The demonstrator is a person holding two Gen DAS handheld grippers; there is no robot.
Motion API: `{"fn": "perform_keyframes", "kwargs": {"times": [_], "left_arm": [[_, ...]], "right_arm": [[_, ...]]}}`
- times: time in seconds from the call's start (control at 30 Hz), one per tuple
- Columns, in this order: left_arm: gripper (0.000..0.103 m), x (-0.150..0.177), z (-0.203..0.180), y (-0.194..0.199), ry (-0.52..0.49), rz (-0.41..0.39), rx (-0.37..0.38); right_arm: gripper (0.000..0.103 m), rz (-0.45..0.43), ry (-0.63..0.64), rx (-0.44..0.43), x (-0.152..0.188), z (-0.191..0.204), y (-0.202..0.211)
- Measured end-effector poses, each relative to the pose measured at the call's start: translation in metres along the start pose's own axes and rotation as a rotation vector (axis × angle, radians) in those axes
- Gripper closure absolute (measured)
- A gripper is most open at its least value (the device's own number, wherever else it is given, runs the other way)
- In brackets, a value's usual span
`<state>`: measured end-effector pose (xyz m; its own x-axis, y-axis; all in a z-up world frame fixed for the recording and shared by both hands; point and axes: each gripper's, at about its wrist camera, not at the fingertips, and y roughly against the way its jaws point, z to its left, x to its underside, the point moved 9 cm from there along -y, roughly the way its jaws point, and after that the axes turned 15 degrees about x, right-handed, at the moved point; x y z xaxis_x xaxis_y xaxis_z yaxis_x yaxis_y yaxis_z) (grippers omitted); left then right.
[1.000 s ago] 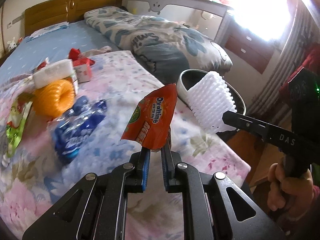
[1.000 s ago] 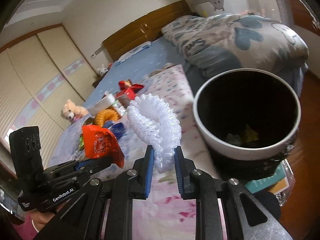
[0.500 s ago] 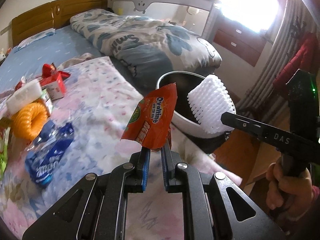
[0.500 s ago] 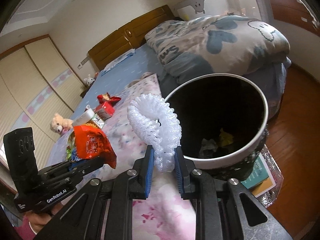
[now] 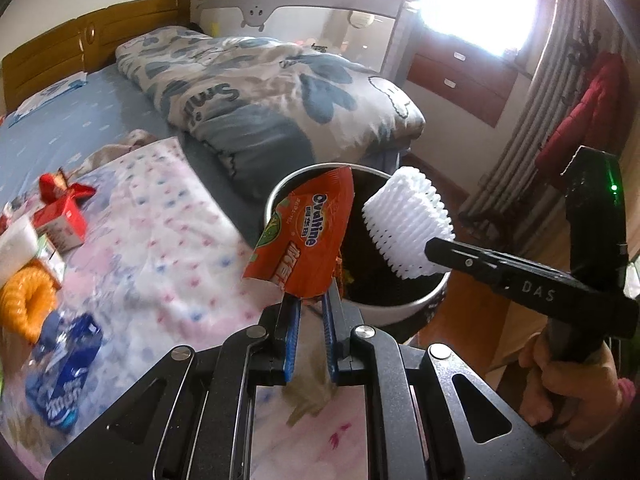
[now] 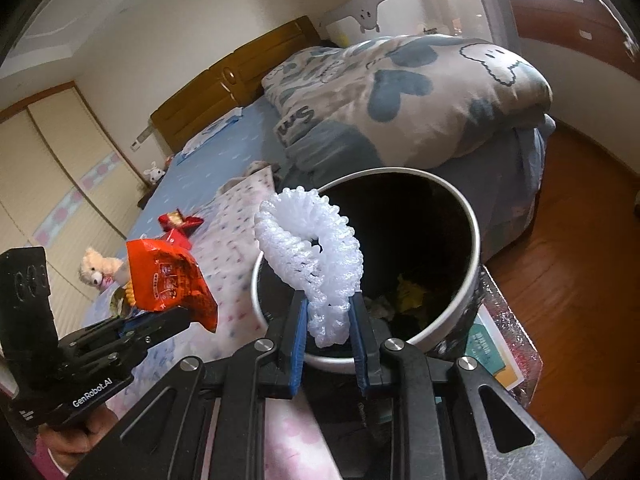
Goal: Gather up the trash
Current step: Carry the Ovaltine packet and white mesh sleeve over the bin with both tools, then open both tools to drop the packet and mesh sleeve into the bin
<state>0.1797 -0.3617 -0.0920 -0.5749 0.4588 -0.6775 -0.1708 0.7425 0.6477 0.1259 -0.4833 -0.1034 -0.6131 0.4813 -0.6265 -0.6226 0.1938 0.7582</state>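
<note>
Only the right wrist view looks down into the bin [image 6: 472, 240], where yellow and grey scraps lie at its dark bottom; only the left shows the bottle [image 5: 60, 376] and orange ring [image 5: 24, 304] on the bed, well left of it. The left gripper [image 5: 310, 300] pinches a crinkled orange wrapper [image 5: 308, 236] at the bin's near rim, and the right gripper [image 6: 328, 312] clamps a white foam net [image 6: 312, 252] over the open mouth

Black tongs [image 5: 311, 314], blue pads, silver screws; "GenRobot.AI" lettering; pink sleeve [image 5: 626, 387].
</note>
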Motion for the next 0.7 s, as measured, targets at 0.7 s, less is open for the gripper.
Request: {"fn": "perform_keyframes", "kwargs": {"times": [0.7], "left_arm": [[0.087,-0.027,-0.005,-0.063,0.001,0.095,0.026]], "right_arm": [[0.078,0.065,-0.018,0.042,-0.028,-0.025,-0.034]]}}
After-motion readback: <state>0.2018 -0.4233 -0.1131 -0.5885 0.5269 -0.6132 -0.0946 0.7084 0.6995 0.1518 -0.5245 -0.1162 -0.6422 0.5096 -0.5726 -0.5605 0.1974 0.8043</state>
